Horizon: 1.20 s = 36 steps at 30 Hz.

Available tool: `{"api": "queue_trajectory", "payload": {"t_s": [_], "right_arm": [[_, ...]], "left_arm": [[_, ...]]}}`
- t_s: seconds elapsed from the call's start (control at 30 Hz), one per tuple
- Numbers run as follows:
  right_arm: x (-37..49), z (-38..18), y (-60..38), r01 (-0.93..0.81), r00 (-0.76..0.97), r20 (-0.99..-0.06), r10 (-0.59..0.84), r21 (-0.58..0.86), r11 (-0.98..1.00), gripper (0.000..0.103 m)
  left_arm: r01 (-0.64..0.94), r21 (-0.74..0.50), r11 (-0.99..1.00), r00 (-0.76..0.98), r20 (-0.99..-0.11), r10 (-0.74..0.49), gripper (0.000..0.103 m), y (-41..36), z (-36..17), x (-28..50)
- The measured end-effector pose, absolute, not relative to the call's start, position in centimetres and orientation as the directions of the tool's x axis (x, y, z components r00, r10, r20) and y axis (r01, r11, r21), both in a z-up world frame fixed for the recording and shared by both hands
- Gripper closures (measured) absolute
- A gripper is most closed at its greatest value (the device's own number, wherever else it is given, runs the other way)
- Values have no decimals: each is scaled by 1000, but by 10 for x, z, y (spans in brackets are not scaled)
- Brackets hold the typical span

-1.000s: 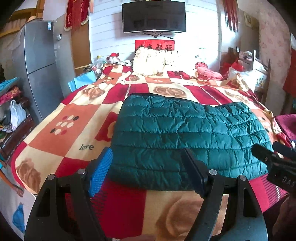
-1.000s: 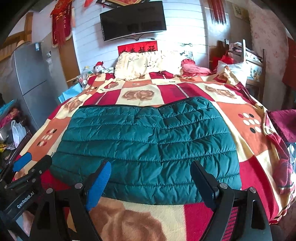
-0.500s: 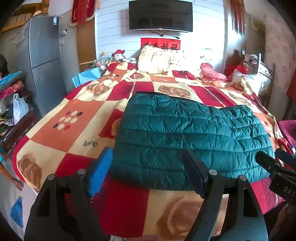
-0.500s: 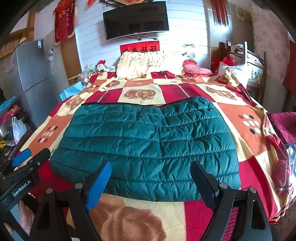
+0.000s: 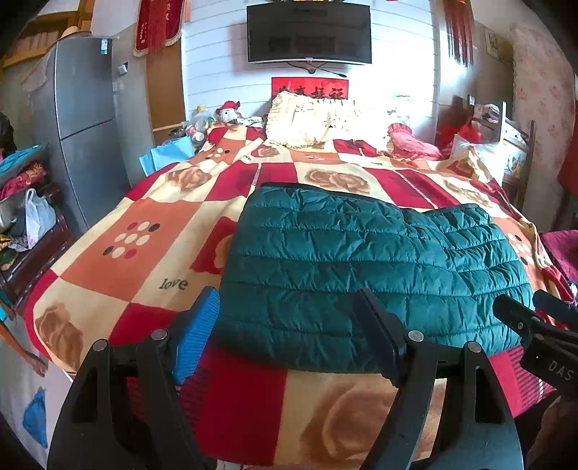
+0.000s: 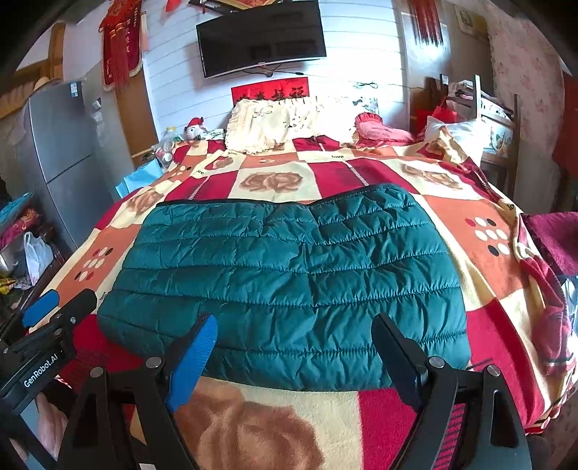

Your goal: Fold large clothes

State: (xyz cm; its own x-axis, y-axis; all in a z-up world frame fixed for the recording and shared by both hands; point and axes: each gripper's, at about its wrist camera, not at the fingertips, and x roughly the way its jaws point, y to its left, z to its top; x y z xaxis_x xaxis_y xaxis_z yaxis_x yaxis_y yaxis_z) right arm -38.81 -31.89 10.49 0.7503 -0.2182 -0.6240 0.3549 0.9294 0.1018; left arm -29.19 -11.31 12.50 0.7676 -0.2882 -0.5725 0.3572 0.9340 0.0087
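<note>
Both hand-held grippers, left (image 5: 289,336) and right (image 6: 294,352), have drawn back from the folded green jacket (image 6: 289,285), fingers spread, holding nothing

Left gripper (image 5: 289,336) has drawn back and tilted up, the green quilted jacket (image 5: 368,267) sitting lower and farther off in its view | right gripper (image 6: 292,356) has likewise eased back, showing more checked blanket (image 6: 274,423) before the jacket's near hem | wall television (image 5: 309,34) now higher in frame.
</note>
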Motion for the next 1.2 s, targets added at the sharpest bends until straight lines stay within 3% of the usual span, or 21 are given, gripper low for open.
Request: {"api": "queue_trajectory", "payload": {"t_s": [1.2], "right_arm": [[-390, 100, -328, 379, 736, -640, -222, 117, 918, 18]], "left_arm": [[388, 27, 921, 752, -587, -299, 25, -128, 116, -293]]}}
